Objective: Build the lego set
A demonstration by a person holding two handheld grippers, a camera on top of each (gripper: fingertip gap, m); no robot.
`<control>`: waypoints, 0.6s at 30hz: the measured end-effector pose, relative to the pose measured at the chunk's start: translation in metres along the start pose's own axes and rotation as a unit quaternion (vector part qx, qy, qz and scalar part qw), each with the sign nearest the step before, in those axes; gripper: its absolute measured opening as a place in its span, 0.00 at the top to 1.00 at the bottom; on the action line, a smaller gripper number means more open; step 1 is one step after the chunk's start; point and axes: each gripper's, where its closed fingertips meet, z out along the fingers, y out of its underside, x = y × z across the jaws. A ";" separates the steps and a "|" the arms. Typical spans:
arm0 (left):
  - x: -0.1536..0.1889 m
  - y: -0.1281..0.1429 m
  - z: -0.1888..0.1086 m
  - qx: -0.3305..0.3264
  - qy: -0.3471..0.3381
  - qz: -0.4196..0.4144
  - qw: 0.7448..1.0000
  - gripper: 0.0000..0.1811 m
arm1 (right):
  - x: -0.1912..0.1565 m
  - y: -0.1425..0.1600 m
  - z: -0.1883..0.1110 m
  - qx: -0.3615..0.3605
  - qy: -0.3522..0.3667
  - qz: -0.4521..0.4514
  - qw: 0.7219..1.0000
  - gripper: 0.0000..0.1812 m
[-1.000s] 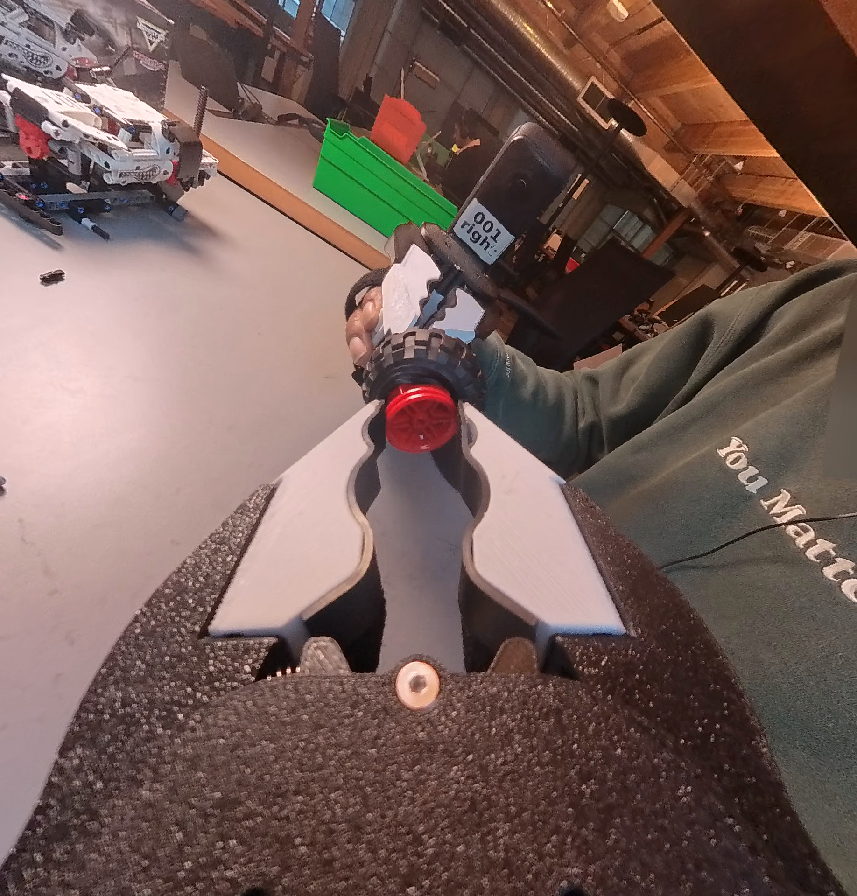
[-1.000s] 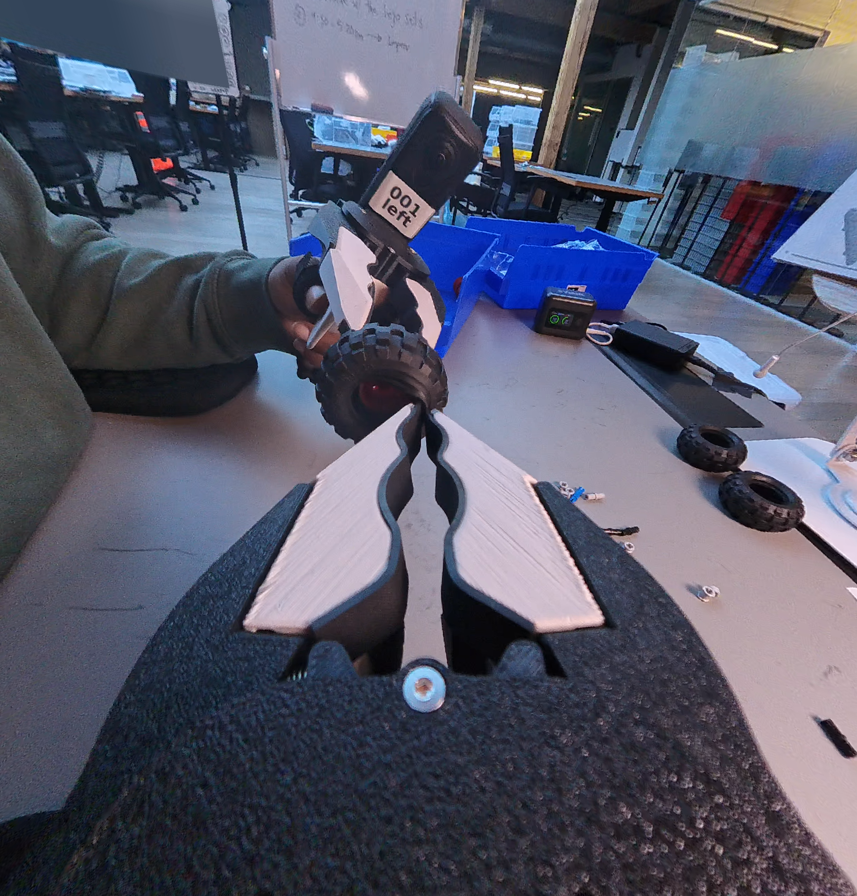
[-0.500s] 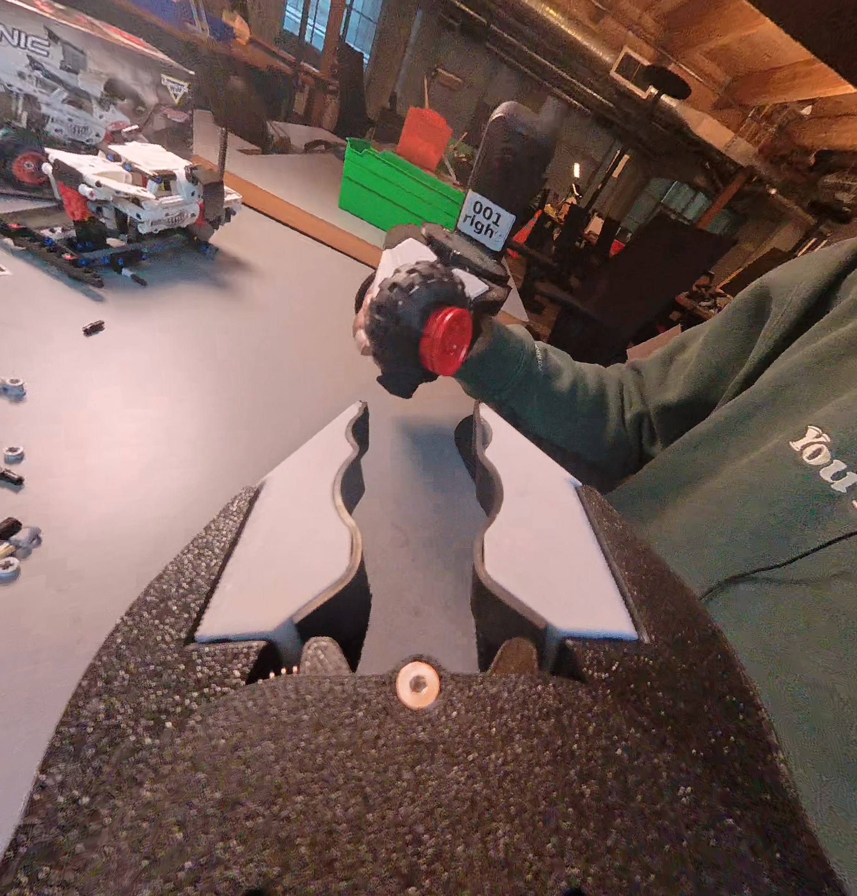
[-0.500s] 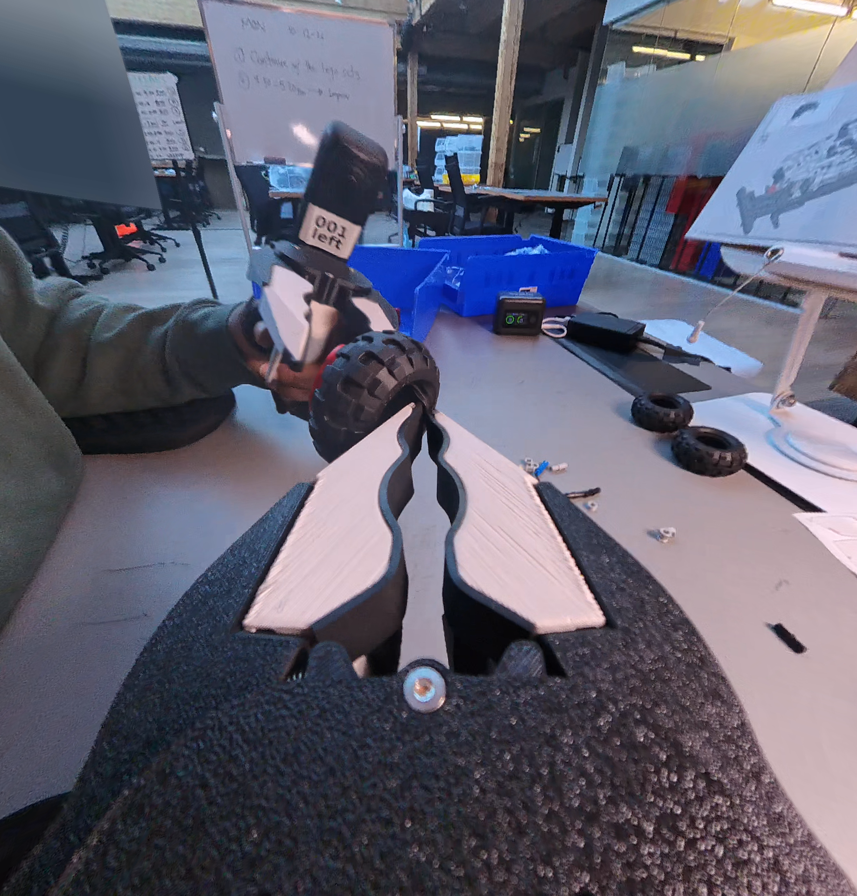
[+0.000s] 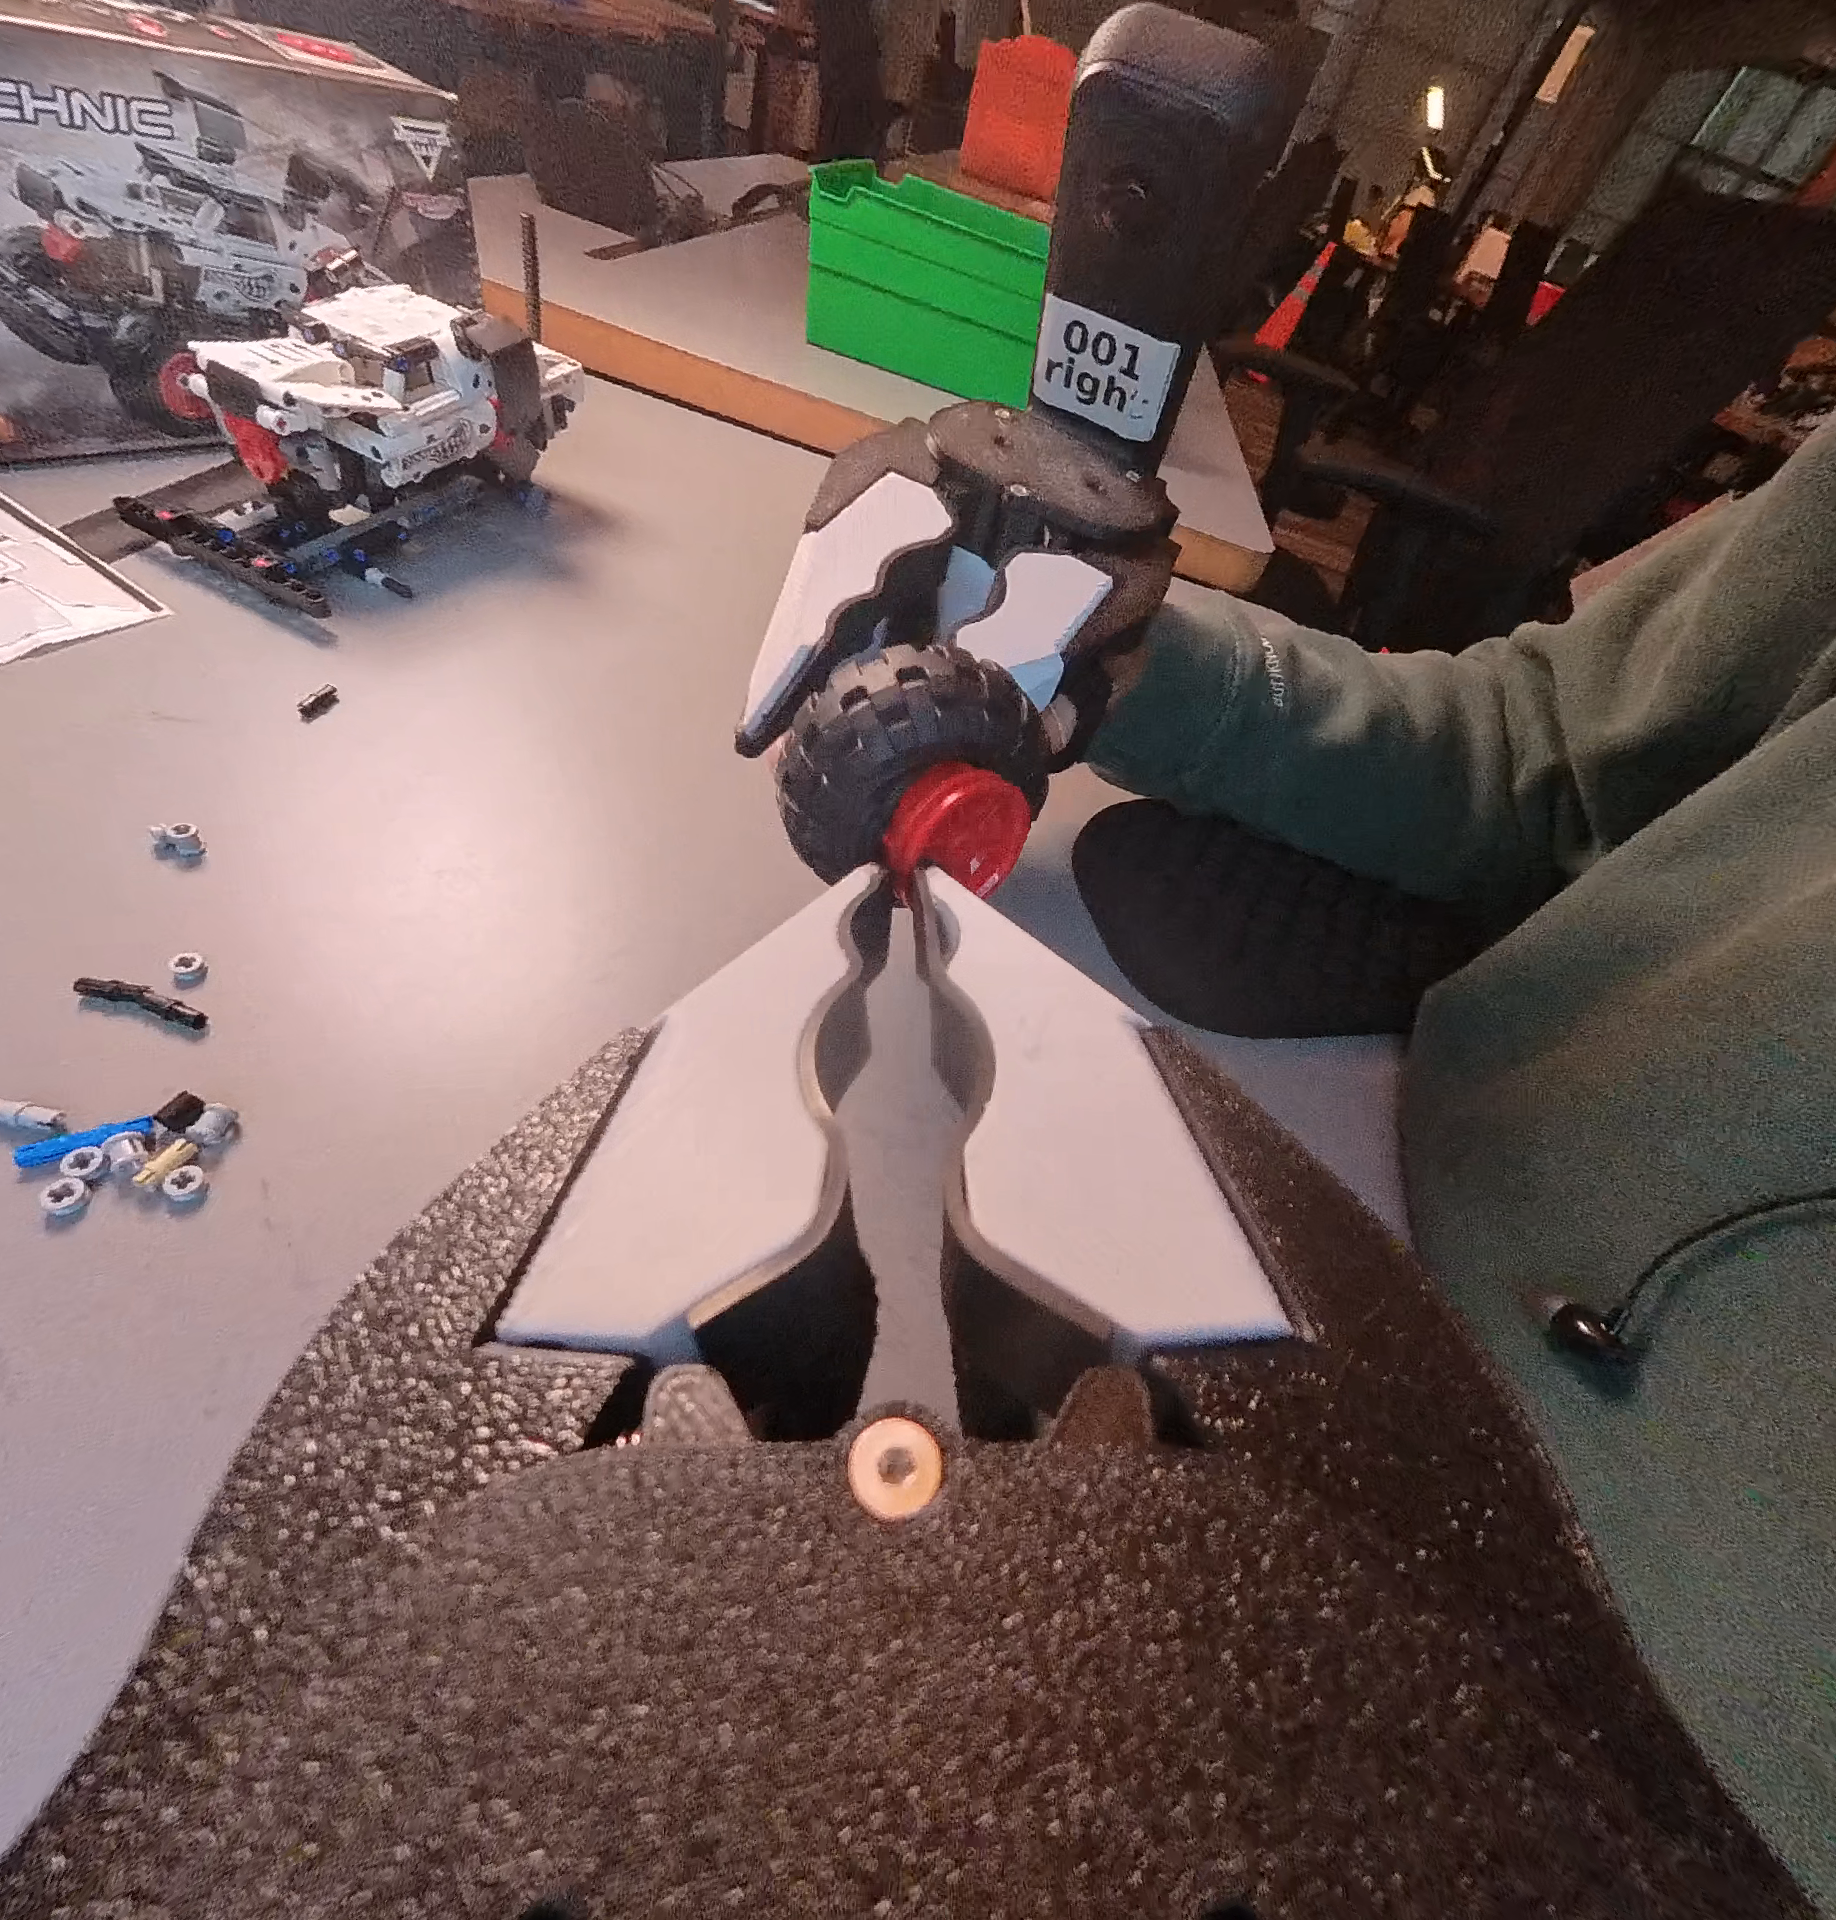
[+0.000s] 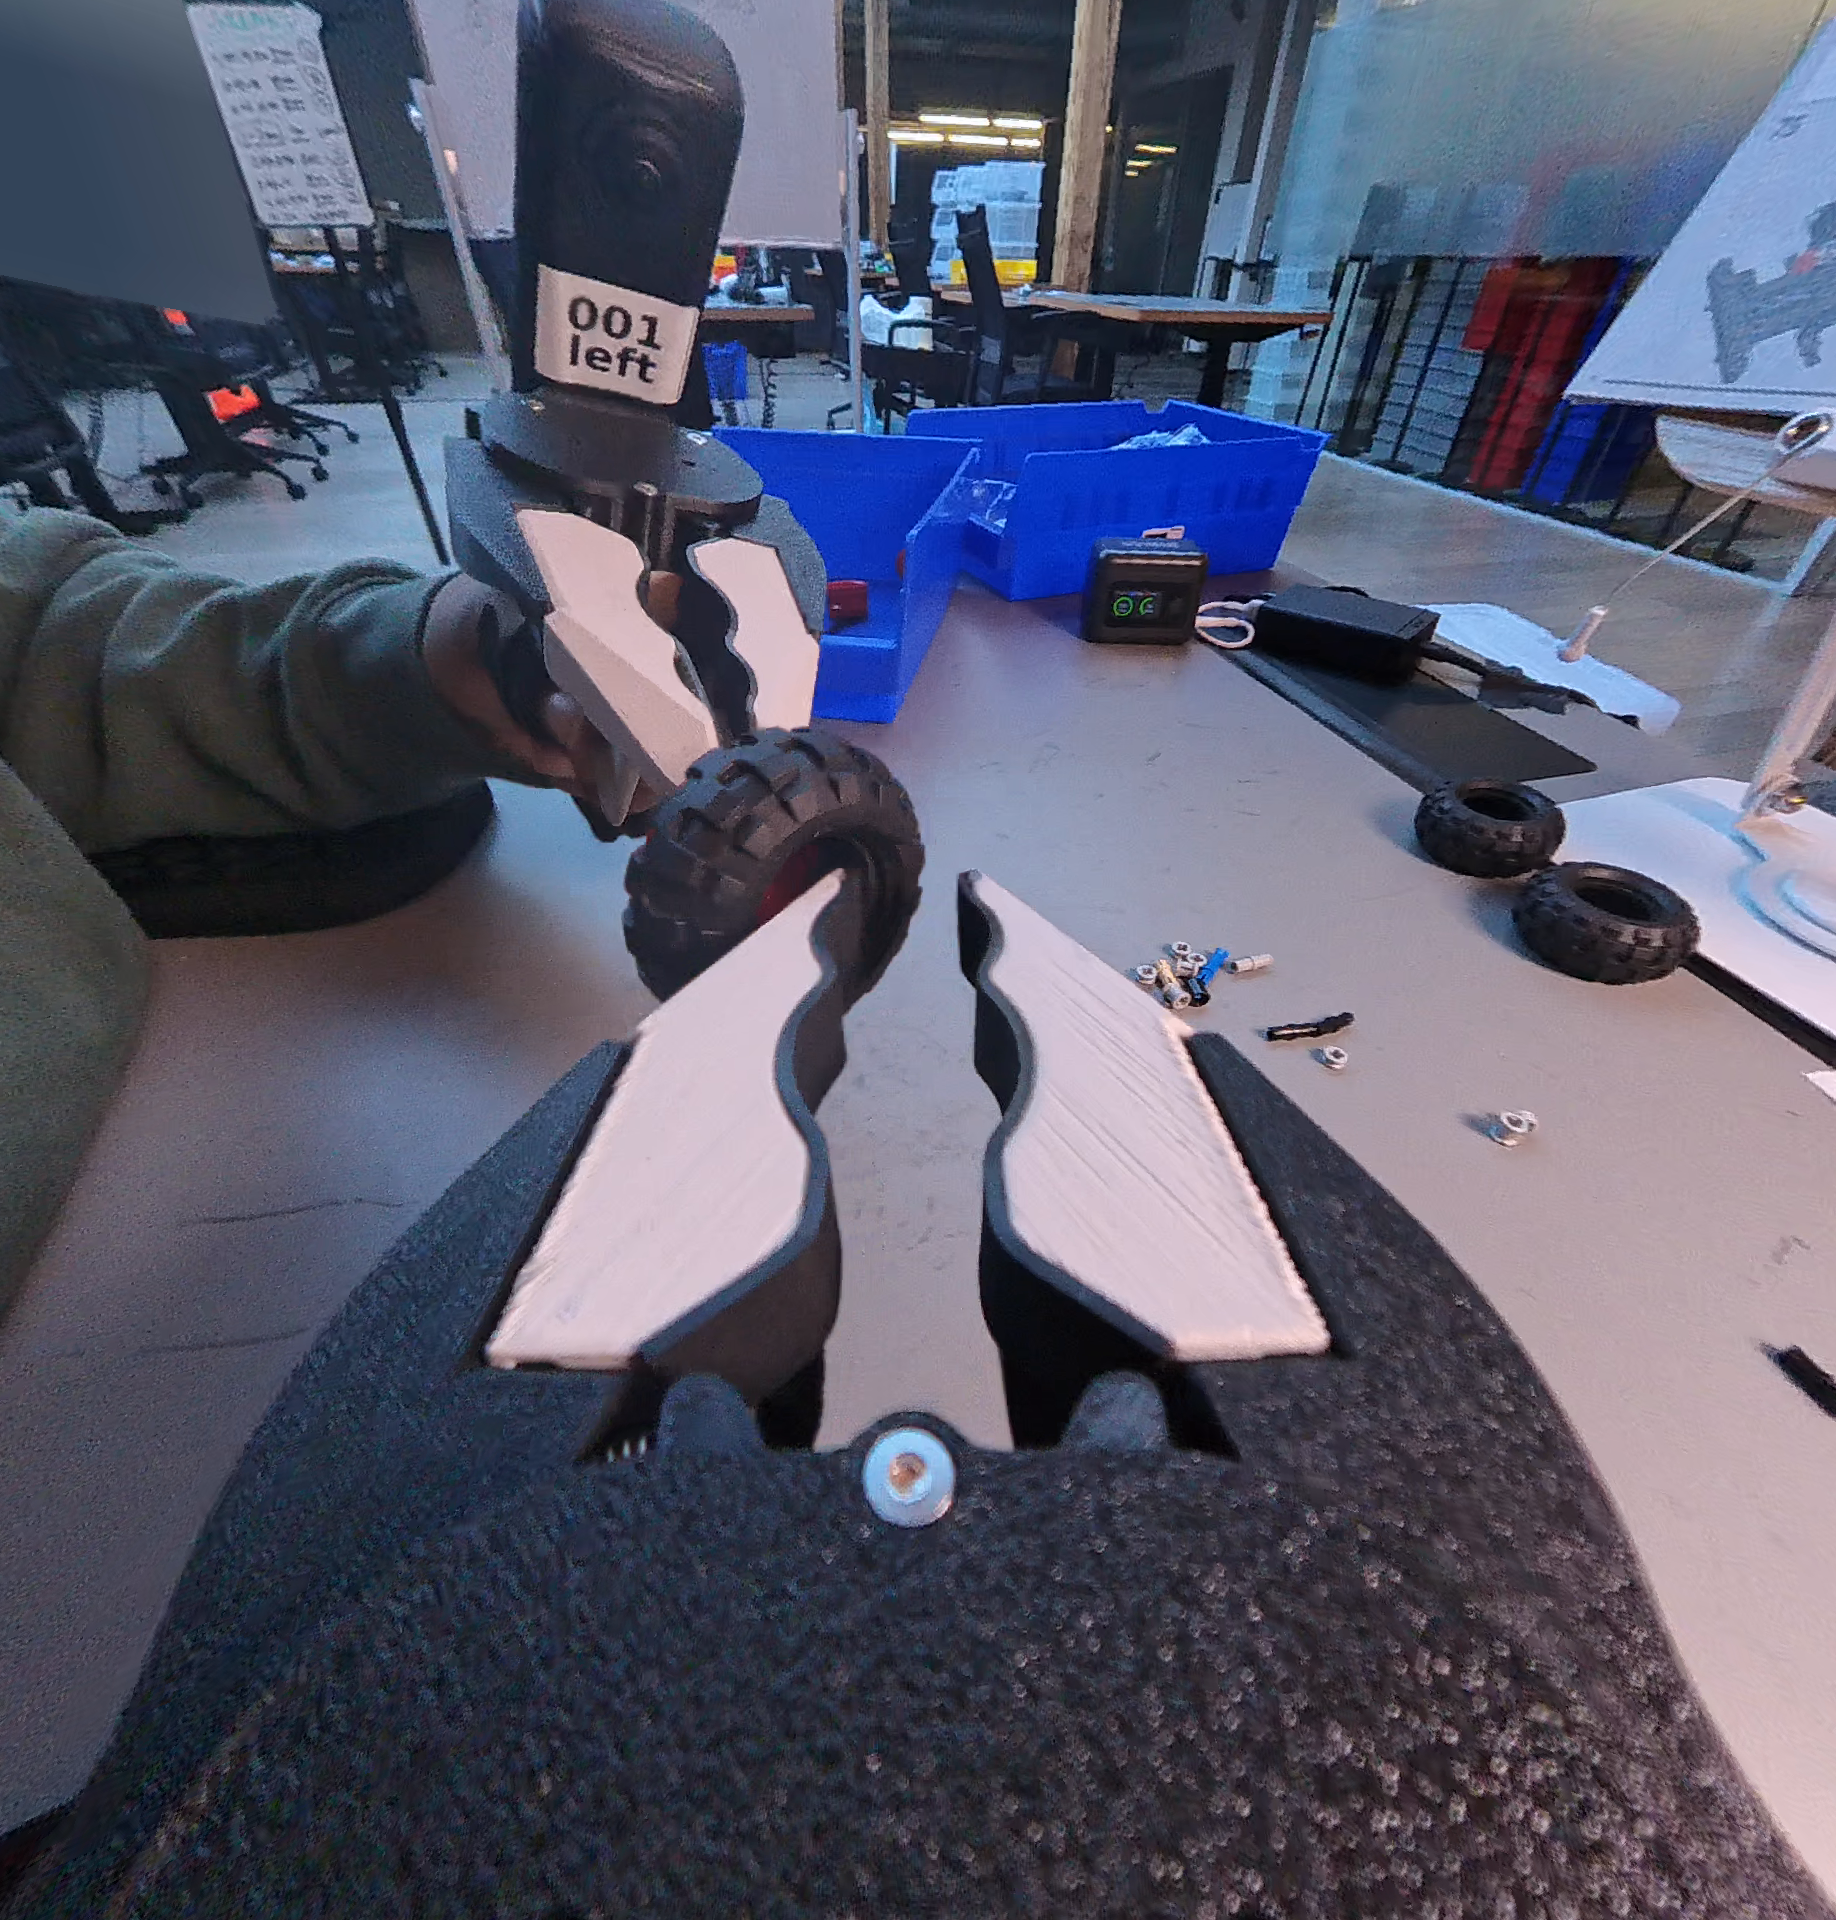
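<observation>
Left gripper [image 5: 898, 899] pinched thin on red hub [image 5: 958, 829] of wheel [image 5: 909, 743]; right gripper [image 6: 898, 899] parted, tyre against one finger. Thin purchase: could twist free, drop, roll toward loose pins [image 6: 1194, 971] beyond.

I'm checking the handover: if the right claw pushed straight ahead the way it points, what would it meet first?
Most likely the black tyre of the wheel, right at its left fingertip. The right claw is open; depth is hard to judge.

set box [image 5: 166, 187] cropped, red hub [image 6: 794, 871] mostly hidden
</observation>
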 end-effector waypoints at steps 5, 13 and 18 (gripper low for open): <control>0.016 0.005 0.002 0.001 0.064 -0.030 0.997 1.00 | -0.025 0.000 -0.002 0.010 -0.061 -0.017 0.998 0.93; 0.009 -0.022 -0.026 0.063 0.006 0.008 0.998 1.00 | 0.062 -0.001 -0.056 0.026 0.102 0.082 0.991 0.99; -0.023 0.005 -0.014 0.020 -0.028 -0.030 0.999 1.00 | 0.038 -0.002 -0.034 0.014 0.068 0.057 0.996 0.98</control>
